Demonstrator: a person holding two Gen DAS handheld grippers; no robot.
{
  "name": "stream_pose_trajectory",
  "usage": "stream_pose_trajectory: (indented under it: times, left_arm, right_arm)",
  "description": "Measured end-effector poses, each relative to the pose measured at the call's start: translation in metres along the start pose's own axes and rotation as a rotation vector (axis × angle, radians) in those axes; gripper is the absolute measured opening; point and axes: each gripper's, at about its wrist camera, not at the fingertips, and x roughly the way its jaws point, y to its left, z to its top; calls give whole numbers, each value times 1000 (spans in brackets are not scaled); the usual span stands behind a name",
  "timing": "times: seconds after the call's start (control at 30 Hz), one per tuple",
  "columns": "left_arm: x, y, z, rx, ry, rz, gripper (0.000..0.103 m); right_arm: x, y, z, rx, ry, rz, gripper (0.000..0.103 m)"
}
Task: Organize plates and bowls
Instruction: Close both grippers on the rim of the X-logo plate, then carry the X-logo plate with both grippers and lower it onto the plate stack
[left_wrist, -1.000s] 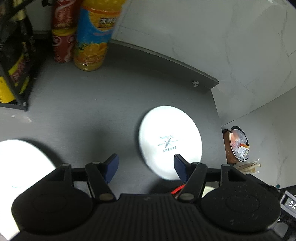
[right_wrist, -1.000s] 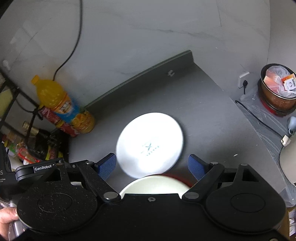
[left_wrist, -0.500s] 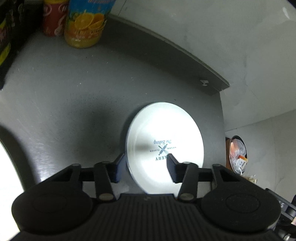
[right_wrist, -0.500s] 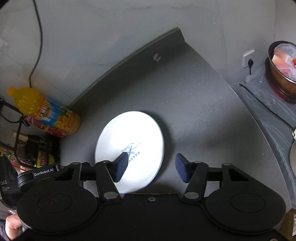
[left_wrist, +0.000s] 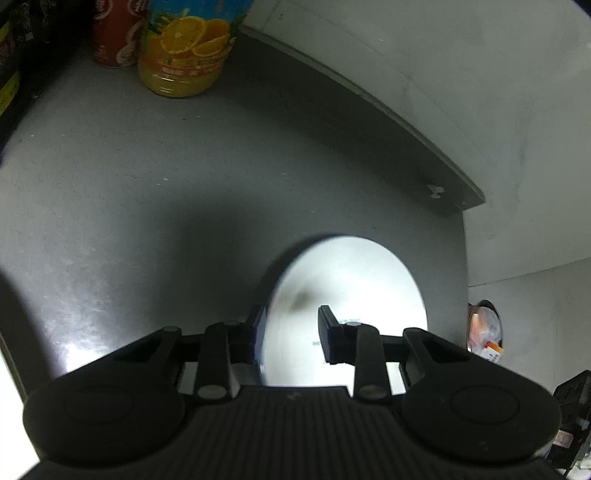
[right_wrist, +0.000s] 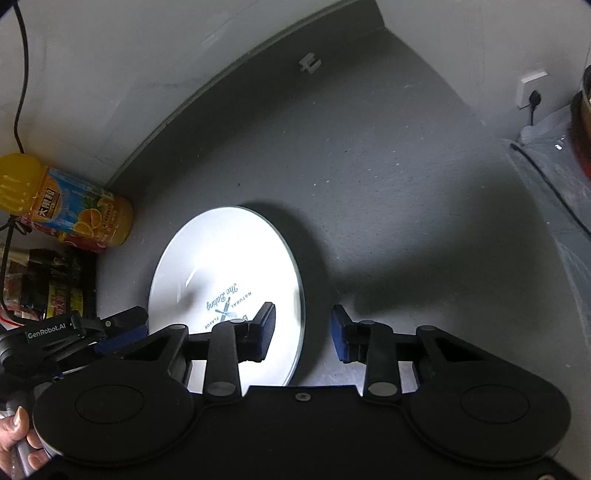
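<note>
The white plate (right_wrist: 225, 273) is seen lying flat on the grey counter (right_wrist: 388, 192), well apart from the juice bottle (right_wrist: 74, 210). Its opposite rims are straddled by the left gripper (left_wrist: 291, 332) and right gripper (right_wrist: 303, 332), whose jaws have just been closing; contact seems not yet made.

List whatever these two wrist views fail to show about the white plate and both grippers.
- White plate: its near edge is hidden behind the gripper body in both views.
- Left hand-held gripper: jaws have just been closing astride the plate's left rim; contact is blurred and overexposed.
- Right hand-held gripper: jaws have just been closing astride the right rim; a gap shows beside the outer pad, but lift off the table cannot be judged.
</note>
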Motion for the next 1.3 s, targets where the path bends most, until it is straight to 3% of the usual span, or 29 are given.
stream_pose_trajectory:
  times: [0.1,0.27,0.37,0.5,0.63,0.83,1.3]
  left_arm:
    - [5,5,1,-3,13,6,27]
    - [21,10,-1,-20,44,21,15]
    - [29,8,-2,-18,54,26,14]
    - [39,10,-2,-16,61,12,11]
    - [37,11,1,-11,79,11,11]
    - [19,4,6,33,57,-33,9]
    - [-27,-9,5,132,16,-93,9]
  right_arm:
    - [7,1,2,-4,12,5,31]
    - [15,-2,6,11,22,6,28]
    - [18,-4,6,22,27,7,25]
    - [23,-6,5,35,22,21,12]
    - [24,0,4,30,15,10,11]
    - [0,5,0,19,-56,28,6]
    - [-54,32,-12,-18,-185,9,6]
